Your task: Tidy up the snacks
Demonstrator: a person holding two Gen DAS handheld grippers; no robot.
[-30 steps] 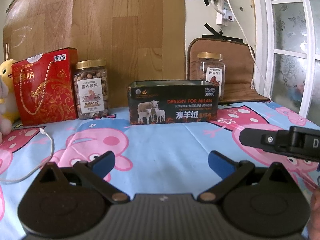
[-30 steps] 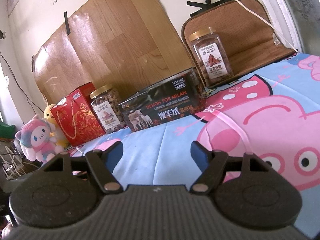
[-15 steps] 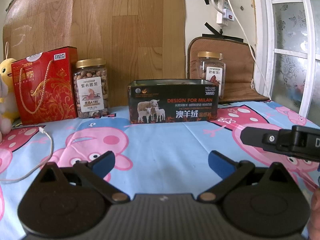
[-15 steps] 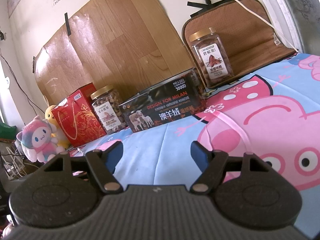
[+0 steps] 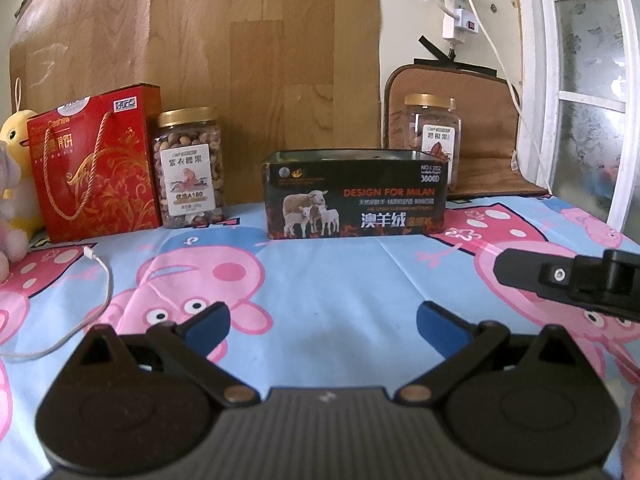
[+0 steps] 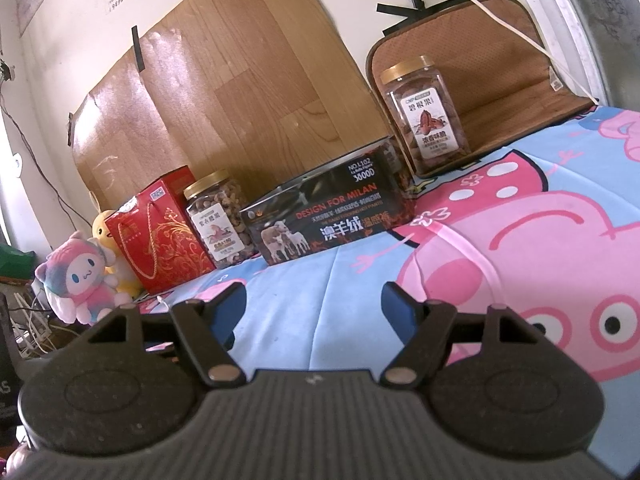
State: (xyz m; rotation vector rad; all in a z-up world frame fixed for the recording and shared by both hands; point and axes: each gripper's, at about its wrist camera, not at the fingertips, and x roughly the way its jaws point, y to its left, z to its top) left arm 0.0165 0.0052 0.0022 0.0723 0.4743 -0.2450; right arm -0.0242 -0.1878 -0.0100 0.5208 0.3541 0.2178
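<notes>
An open black tin box (image 5: 356, 196) (image 6: 328, 216) stands at the back middle of the cartoon-print cloth. A jar of cashews (image 5: 190, 168) (image 6: 219, 220) stands left of it, beside a red gift bag (image 5: 96, 162) (image 6: 160, 236). A jar of pecans (image 5: 434, 136) (image 6: 424, 116) stands behind the tin's right end on a brown mat. My left gripper (image 5: 322, 320) is open and empty, low over the cloth, well short of the tin. My right gripper (image 6: 314, 306) is open and empty; part of it shows at the right of the left wrist view (image 5: 568, 280).
A white cable (image 5: 92, 300) lies on the cloth at the left. Plush toys (image 6: 80, 280) sit beyond the red bag. A wood-pattern board (image 5: 192, 48) leans on the wall. A window frame (image 5: 580, 92) is at the right, with a power strip (image 5: 460, 20) and cord on the wall.
Both views have shifted only slightly; the right gripper has edged a little closer to the tin. Both grippers stay open and empty.
</notes>
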